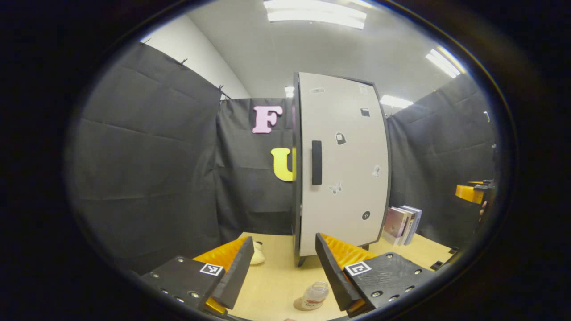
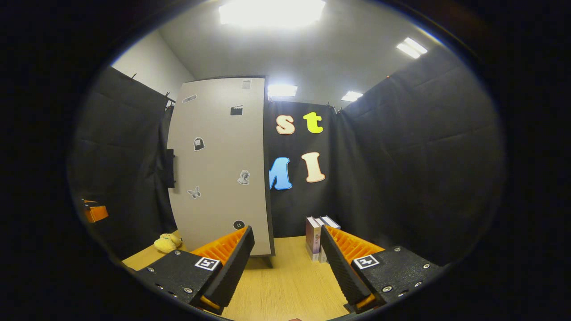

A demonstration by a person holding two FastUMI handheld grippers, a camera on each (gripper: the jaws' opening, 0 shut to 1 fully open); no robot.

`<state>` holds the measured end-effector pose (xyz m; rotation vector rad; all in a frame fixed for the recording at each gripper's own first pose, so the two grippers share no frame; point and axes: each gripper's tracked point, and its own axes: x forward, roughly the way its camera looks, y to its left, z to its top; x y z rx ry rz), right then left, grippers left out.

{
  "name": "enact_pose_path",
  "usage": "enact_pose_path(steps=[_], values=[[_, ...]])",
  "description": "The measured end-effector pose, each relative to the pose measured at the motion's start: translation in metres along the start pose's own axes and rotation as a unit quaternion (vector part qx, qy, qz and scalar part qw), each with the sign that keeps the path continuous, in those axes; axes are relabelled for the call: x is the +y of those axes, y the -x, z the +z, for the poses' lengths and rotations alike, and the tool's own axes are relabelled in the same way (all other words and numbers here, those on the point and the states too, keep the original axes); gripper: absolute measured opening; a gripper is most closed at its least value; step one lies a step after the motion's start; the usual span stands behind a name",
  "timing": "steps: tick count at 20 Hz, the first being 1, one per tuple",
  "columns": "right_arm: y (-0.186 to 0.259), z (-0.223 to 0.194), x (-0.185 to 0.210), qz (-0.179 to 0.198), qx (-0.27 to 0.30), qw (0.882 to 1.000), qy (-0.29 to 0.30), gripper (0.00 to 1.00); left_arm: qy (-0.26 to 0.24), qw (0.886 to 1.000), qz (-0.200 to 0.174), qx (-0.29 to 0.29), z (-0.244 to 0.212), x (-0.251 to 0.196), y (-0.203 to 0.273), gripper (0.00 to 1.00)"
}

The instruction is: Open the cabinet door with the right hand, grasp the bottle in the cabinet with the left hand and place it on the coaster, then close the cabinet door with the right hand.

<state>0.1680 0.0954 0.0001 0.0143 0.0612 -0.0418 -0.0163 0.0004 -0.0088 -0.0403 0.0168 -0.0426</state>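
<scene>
Pale wooden tabletop (image 1: pixel 276 285) runs under both of my grippers, with black cloth walls closing the booth on every side.

Nearest in the left gripper view, my left gripper (image 1: pixel 283 272) has its fingers spread wide and grasps nothing. Between and just beyond those fingers, a small clear bottle (image 1: pixel 315 295) with a pale label stands on a round tan coaster (image 1: pixel 299 306). A little farther, to the left, a small pale soft toy (image 1: pixel 257 255) lies on the table.

Behind these stands the white cabinet (image 1: pixel 343 165), its door flat against the body, with a dark vertical handle (image 1: pixel 316 162) near the left edge and small stickers scattered over it. A few books (image 1: pixel 401 224) stand upright just to the right of the cabinet.

In the right gripper view, my right gripper (image 2: pixel 285 263) is likewise released, its fingers apart and empty, hovering over bare table well short of the cabinet. The cabinet door fills the left middle of that view, the books stand right of it, and the toy sits low at the left.

My reading: with the bottle resting on the coaster and the door looking closed, all three steps appear done. Whether the door has fully latched, I cannot tell.
</scene>
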Motion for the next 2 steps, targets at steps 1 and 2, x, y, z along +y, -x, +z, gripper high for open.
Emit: enact_pose_path(steps=[1,2], values=[[-0.0003,-0.0004,0.0010,0.001,0.000,1.000,-0.001,0.93,0.000,1.000,0.000,0.000,-0.0009,0.0006,-0.0002,0.85],[0.0001,-0.0002,0.0024,0.002,0.000,1.000,-0.001,0.93,0.000,1.000,0.001,0.000,-0.0010,0.0016,0.0009,0.85]])
